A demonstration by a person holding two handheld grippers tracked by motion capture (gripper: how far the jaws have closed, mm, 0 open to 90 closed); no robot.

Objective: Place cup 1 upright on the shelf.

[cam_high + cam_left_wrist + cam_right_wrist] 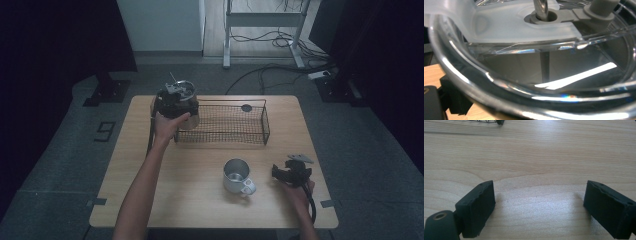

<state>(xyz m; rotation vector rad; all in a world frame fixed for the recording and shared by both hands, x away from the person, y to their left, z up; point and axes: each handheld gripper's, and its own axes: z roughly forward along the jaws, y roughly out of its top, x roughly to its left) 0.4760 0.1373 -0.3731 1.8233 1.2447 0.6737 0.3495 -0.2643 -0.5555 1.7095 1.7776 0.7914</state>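
1. While the light wooden bench carries everything, its near-left part lies bare, and grey floor surrounds it.
2. Next in size, the black wire-mesh rectangular basket sits along the far edge, a little right of the middle, with a small dark round disc lying inside near its far wall.
3. Up at the basket's left end, the clear glass jar with a frosted plastic lid and a metal rod through it is held at the far-left part of the bench; I cannot tell whether its base touches the wood or the basket.
4. Close in, the left gripper view shows that jar's curved clear wall and its lid right in front of the camera.
5. Over there the left gripper is pressed against the jar, the hand wrapped behind it; whether its jaws clamp the glass I cannot tell.
6. Moving down, the shiny metal mug with a side handle stands upright near the front edge, right of the middle.
7. Smallest now: the right gripper sits just right of the mug, apart from it, close to the right edge.
8. Its own view has the gripper low over bare wood, jaws spread wide with nothing between them.
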